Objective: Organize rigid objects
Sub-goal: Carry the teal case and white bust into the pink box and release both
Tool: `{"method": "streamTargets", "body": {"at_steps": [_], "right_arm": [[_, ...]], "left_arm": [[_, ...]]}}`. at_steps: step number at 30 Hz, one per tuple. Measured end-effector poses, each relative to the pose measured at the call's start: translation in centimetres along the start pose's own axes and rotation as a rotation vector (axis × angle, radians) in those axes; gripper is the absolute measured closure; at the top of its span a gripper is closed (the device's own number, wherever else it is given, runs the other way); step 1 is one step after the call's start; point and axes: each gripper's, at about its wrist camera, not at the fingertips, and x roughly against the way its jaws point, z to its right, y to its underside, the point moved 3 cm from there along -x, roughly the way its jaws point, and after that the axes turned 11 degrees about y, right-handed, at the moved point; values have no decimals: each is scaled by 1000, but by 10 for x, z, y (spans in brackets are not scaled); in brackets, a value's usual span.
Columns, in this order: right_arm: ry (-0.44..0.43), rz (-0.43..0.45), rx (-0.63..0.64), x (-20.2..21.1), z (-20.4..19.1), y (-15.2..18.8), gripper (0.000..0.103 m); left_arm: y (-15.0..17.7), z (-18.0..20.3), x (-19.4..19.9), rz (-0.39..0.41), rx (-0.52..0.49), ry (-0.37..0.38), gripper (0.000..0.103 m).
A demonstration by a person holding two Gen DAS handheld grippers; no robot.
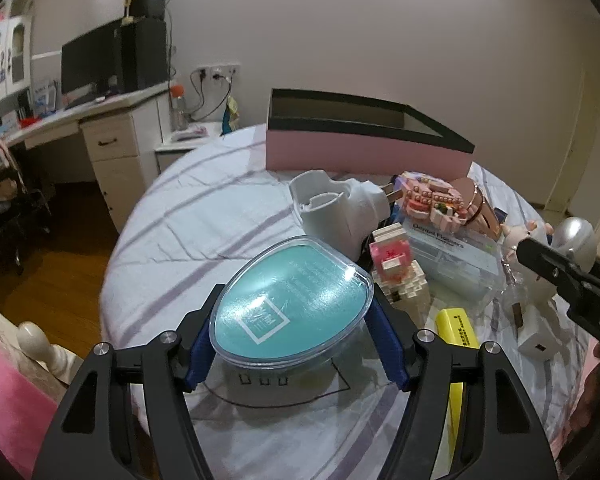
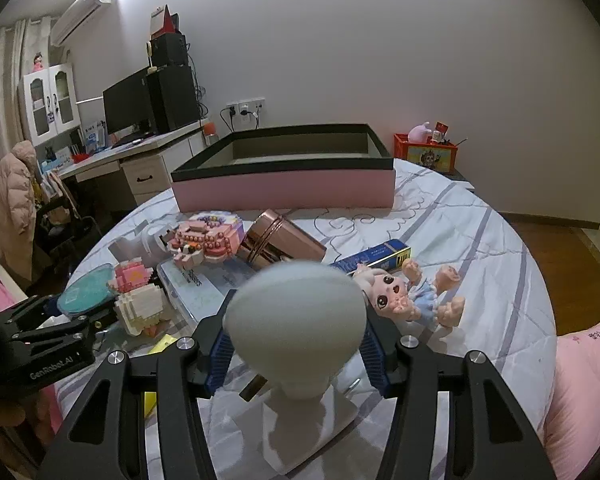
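Observation:
My left gripper (image 1: 292, 344) is shut on a clear egg-shaped case with a teal insert (image 1: 290, 306), held just above the bed. My right gripper (image 2: 296, 348) is shut on a grey-white mushroom-shaped lamp (image 2: 296, 312); its silver dome also shows in the left wrist view (image 1: 576, 238). An open pink box with a black rim (image 2: 284, 190) stands at the far side of the bed, beyond both grippers; it shows in the left wrist view too (image 1: 364, 152).
On the striped bedsheet lie a block figure (image 2: 140, 304), a pink block cake (image 2: 204, 240), a rose-gold cup (image 2: 278, 246), a doll (image 2: 412, 296), a dental floss box (image 1: 452, 256), a white plug-in device (image 1: 336, 212), a yellow box (image 1: 458, 328). A desk (image 2: 140, 160) stands left.

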Motion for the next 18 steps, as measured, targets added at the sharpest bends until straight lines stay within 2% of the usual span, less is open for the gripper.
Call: {"method": "streamTargets", "body": {"at_steps": [8, 12, 18], "right_arm": [[-3, 30, 19, 5, -1, -12, 48], [-3, 32, 31, 4, 0, -15, 48], [0, 29, 40, 0, 2, -14, 48]], "left_arm": [[-13, 5, 21, 43, -17, 9, 35], [-20, 5, 30, 73, 2, 40, 35], [-24, 11, 23, 66, -11, 44, 35]]}}
